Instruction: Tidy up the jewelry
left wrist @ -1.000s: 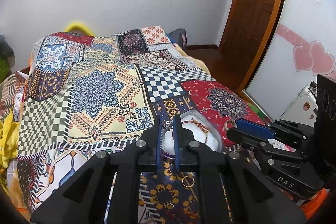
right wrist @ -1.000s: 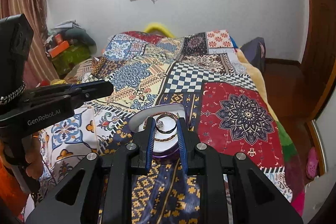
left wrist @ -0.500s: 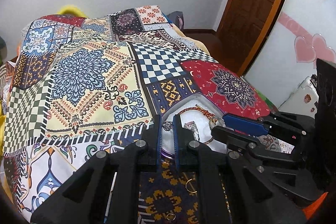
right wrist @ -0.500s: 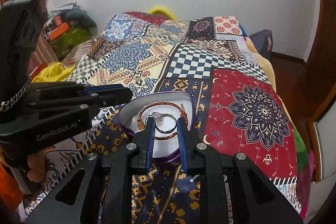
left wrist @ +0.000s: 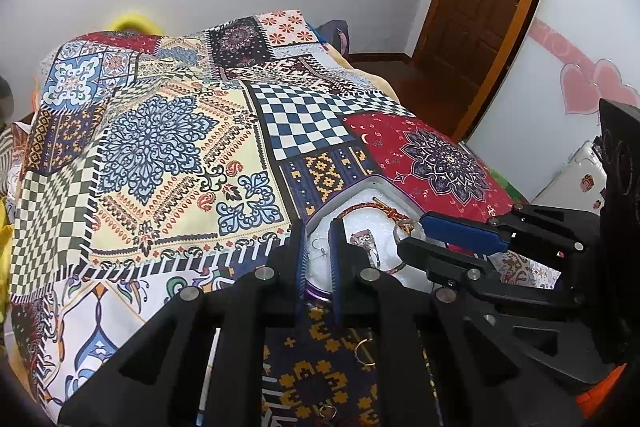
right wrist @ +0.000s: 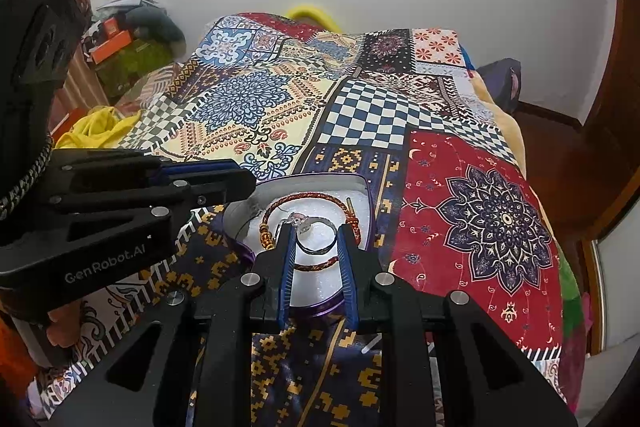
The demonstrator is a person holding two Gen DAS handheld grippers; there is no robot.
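Right claw [right wrist: 314, 239] pinches a silver metal ring with a pale stone [right wrist: 316, 233] above the white-lined, purple-rimmed round jewelry tin [right wrist: 320, 183] on the patchwork bedspread [right wrist: 248, 107]. Left claw [left wrist: 318, 231], pressed nearly together, holds a thin wire earring hook [left wrist: 318, 247] over the tin's edge; a red braided bracelet [right wrist: 304, 201] lies inside.

A bed [right wrist: 472, 187] draped in a patchwork cover [left wrist: 168, 147] carries a white-lined jewelry tin [right wrist: 320, 183] near its foot, with small gold hoops [left wrist: 364, 349] loose at the tin's 6 o'clock.

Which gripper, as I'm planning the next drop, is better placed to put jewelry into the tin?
Right, probably: the right gripper holds the ring over the tin, inside the bracelet; the left gripper sits nearer its rim.
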